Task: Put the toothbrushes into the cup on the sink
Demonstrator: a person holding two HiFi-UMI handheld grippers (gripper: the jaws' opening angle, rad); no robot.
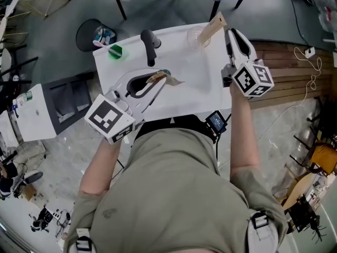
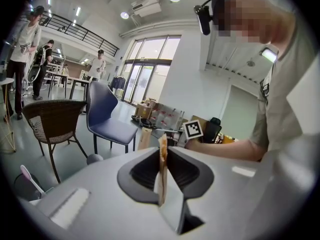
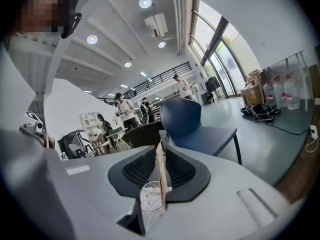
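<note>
Head view: my left gripper [image 1: 157, 82] sits low over the white sink [image 1: 192, 73], its jaws closed on the left toothbrush [image 1: 167, 79], a flat brown piece that pokes out past the tips above the basin. The black tap [image 1: 150, 46] stands just beyond it. My right gripper [image 1: 229, 35] is at the sink's far right corner, clamped on one end of the right toothbrush [image 1: 212, 28]. That one slants down to the left, and its lower end meets the rim of the clear cup [image 1: 196, 37] on the sink's back edge

Left gripper view: the jaws of the left gripper [image 2: 164, 154] are pressed on the left toothbrush [image 2: 162, 174], which stands edge-on between the pads and sticks up above them. Beyond it I see the right toothbrush [image 2: 145, 138] and, well apart, a blue chair [image 2: 107, 119]

Right gripper view: the right gripper [image 3: 161, 156] has its pads shut on the right toothbrush [image 3: 160, 176], a thin upright strip. The cup [image 3: 148, 204] shows just under the jaws, beside the strip's lower end; I cannot tell whether the end is inside it
</note>
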